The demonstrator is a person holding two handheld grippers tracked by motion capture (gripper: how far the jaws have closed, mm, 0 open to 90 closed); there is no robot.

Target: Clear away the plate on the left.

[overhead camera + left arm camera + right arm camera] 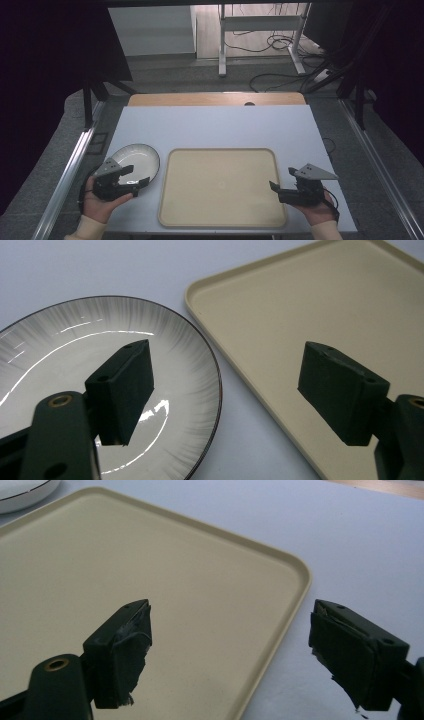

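A white plate with a dark rim (135,159) lies on the pale table at the left. A beige tray (222,186) sits beside it in the middle, bare. My left gripper (136,176) is open over the plate's near right edge; in the left gripper view one jaw hangs over the plate (100,355) and the other over the tray (310,300). My right gripper (281,181) is open at the tray's right rim; in the right gripper view one jaw is over the tray (125,565) and the other over the table.
The pale tabletop (215,125) extends behind the tray, with a wooden strip (215,99) at its far edge. Metal rails run along both sides. A desk frame (260,30) and loose cables lie on the floor beyond.
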